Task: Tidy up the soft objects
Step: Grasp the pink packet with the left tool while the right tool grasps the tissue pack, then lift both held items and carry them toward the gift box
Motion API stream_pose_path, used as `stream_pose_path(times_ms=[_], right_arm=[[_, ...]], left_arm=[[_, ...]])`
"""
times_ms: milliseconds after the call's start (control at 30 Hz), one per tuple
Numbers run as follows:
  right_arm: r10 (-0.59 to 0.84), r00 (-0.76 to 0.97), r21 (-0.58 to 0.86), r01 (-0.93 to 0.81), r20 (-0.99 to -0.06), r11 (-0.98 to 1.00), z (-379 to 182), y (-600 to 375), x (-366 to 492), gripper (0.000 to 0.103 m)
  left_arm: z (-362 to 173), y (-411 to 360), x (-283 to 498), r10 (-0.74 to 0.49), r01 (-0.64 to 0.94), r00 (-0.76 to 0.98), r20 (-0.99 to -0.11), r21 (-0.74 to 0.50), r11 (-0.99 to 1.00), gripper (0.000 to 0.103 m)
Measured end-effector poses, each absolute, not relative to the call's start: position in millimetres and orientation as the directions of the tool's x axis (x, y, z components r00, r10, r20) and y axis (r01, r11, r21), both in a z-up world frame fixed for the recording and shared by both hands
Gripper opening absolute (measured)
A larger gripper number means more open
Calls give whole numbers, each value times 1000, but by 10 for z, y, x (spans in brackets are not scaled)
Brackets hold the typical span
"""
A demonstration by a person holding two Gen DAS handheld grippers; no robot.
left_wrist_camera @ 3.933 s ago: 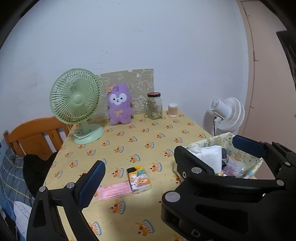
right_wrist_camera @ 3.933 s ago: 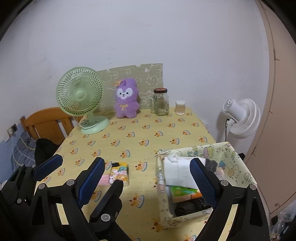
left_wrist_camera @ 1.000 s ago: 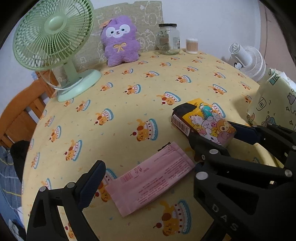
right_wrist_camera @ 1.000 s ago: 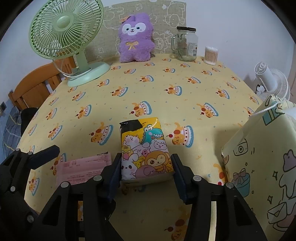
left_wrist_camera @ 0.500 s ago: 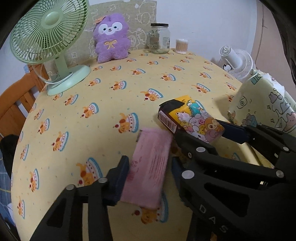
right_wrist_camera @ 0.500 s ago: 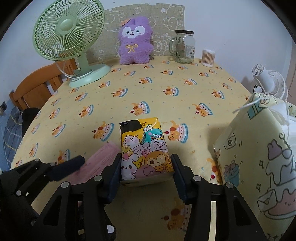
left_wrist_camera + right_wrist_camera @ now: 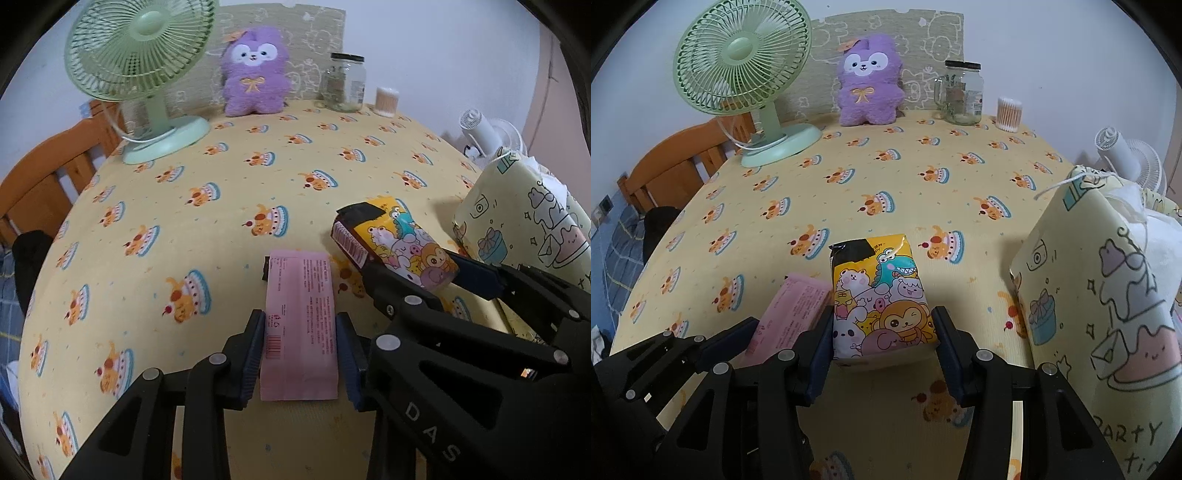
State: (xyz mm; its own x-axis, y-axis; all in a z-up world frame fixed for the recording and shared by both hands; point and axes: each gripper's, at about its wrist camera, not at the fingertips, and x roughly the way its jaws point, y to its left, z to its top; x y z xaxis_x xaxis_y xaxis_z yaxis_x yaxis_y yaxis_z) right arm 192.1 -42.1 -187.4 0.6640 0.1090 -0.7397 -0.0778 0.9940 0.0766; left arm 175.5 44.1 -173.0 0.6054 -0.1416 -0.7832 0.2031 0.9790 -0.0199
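A pink flat pack [image 7: 299,280] sits lengthwise between the blue pads of my left gripper [image 7: 300,318]; the jaws are closing and both pads press its long edges. It also shows in the right wrist view as the pink pack [image 7: 792,310]. My right gripper [image 7: 884,321] is shut on a yellow tissue pack with cartoon animals [image 7: 879,288], held just above the yellow cake-print tablecloth [image 7: 886,177]. The left wrist view shows that tissue pack [image 7: 399,240] to the right of the pink one. A soft printed fabric basket [image 7: 1100,295] stands to the right, with white stuff showing at its top.
At the table's far edge stand a green desk fan [image 7: 746,74], a purple plush [image 7: 868,81], a glass jar [image 7: 962,92] and a cotton-swab tub [image 7: 1008,114]. A wooden chair [image 7: 676,162] is at the left. A white fan [image 7: 1126,158] stands beyond the right edge.
The left jaws went from wide open to closed against the pink pack, which turned from aslant to lengthwise between them. The basket now looms larger in the right wrist view.
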Motion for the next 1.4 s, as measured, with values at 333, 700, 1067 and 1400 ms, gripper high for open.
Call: stream_pose_path(times_ms=[333, 700, 1067, 1400], right_arm=[[126, 688, 82, -96, -714, 992, -1707, -467, 1758, 54], [140, 723, 84, -113, -676, 990, -1467, -513, 1552, 54], [149, 755, 73, -134, -639, 988, -1230, -519, 1370, 54], [161, 781, 70, -149, -603, 986, -966, -465, 1263, 54]], left_arm=[[-1560, 422, 1562, -116, 146, 652, -750, -26, 989, 38], [-1312, 371, 1357, -84, 126, 701, -709, 7, 992, 38], [-1078, 365, 1162, -63, 103, 741, -669, 20, 994, 38], [-824, 394, 1059, -52, 94, 776, -629, 35, 995, 38]])
